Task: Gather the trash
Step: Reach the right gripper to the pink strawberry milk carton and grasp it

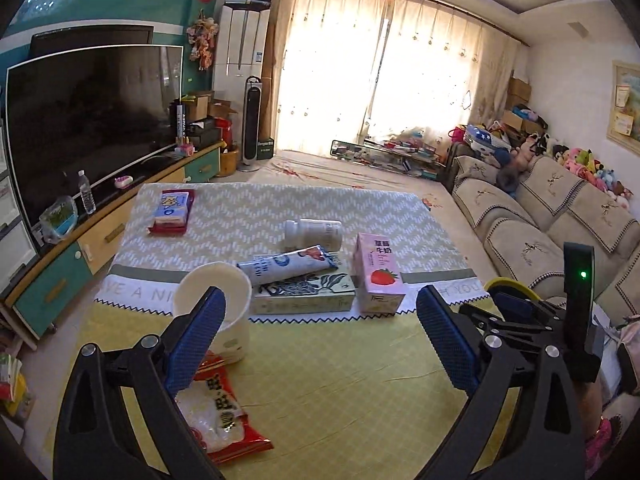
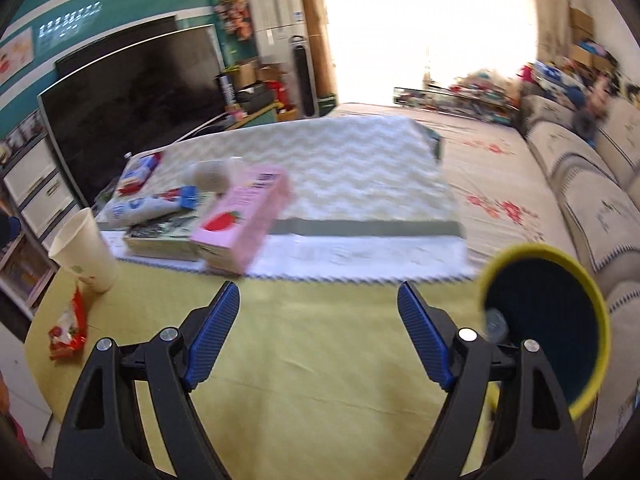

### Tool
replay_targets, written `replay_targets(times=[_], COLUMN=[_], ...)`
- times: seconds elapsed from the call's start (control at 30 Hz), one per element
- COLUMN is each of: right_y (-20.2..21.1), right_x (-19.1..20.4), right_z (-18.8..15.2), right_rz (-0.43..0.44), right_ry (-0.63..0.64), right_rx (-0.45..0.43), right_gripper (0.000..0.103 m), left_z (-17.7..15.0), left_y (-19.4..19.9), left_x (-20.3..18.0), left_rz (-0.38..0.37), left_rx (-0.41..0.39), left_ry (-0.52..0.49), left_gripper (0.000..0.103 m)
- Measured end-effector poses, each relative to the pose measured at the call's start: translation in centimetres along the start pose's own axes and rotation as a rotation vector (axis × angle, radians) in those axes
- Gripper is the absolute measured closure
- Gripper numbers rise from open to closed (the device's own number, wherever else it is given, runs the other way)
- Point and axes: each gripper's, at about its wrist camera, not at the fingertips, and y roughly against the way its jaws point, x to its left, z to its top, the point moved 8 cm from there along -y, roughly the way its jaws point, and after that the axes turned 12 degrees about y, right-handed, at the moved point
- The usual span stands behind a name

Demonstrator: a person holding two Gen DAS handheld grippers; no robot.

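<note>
On the yellow-green tablecloth [image 1: 340, 380], a white paper cup [image 1: 216, 304] stands just past my left gripper's [image 1: 320, 332] left finger, with a red snack wrapper [image 1: 216, 408] lying under that finger. This gripper is open and holds nothing. Farther off are a pink strawberry milk carton [image 1: 378, 276], a blue-white packet [image 1: 288, 264] on a tissue box [image 1: 304, 298], and a white bottle [image 1: 312, 232] on its side. My right gripper [image 2: 320, 320] is open and empty too, over bare cloth. It faces the carton [image 2: 244, 220], with the cup [image 2: 84, 248] and wrapper [image 2: 68, 328] to the left.
A yellow-rimmed bin [image 2: 544, 320] with a dark inside sits close by the right gripper's right finger, something clear in it. A wipes pack [image 1: 172, 208] lies at the far left. A TV [image 1: 88, 120] on a cabinet stands left and a sofa [image 1: 540, 220] right.
</note>
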Motion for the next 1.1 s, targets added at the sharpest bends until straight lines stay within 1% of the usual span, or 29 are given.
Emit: replay_targets(times=[0.07,0.13,0.27,0.43,0.53,0.63,0.7,0.77,0.87,0.97,1.0,1.07,1.1], right_y=[-1.3,-2.6,-4.9,-7.9,-8.7,-8.9,-8.8,-8.8,-9.0,-10.0,-10.3,-10.8,-10.9], right_x=[2.1,3.6,5.4,6.7,6.1,4.2,2.9,2.2,2.5,2.9,2.9,2.9,2.9], right_z=[1.7,2.9,3.9,4.3,3.7,2.9,2.7,3.0,3.5,3.6,3.6,3.4,3.3], right_rz=[0.027,0.024,0.006,-0.033,-0.062,-0.106,-0.117,-0.112,-0.084,-0.069,-0.063,-0.062,-0.064], right_ry=[0.024,0.042,0.070,0.091,0.091,0.066,0.035,0.029,0.044,0.063,0.061,0.060,0.059], right_rx=[0.002,0.014,0.068,0.123,0.156,0.177,0.175,0.162,0.152,0.174,0.183,0.197,0.199], right_gripper=[0.026,0.026,0.026,0.026,0.026,0.026,0.026,0.026,0.026,0.027,0.029,0.039,0.048], left_z=[-0.1,-0.1,-0.2,-0.5,-0.8,-0.7,-0.6,-0.6,-0.9,-1.1,-1.1,-1.2,-1.3], left_y=[0.4,0.7,0.9,0.3,0.3,-0.1,-0.3,-0.5,-0.8,-0.8,-0.8,-0.8,-0.7], left_x=[1.4,2.3,4.0,4.2,4.3,4.3,4.2,4.2,3.8,3.2,3.0,2.8,2.6], left_rz=[0.004,0.010,0.001,-0.009,-0.012,-0.013,-0.015,-0.019,-0.024,-0.028,-0.029,-0.031,-0.034], left_rx=[-0.003,-0.005,-0.001,0.012,0.016,0.020,0.023,0.028,0.037,0.041,0.042,0.043,0.044], left_ry=[0.008,0.018,0.048,0.065,0.064,0.067,0.076,0.079,0.069,0.055,0.051,0.045,0.043], left_gripper=[0.008,0.008,0.008,0.008,0.008,0.008,0.008,0.008,0.008,0.008,0.008,0.008,0.008])
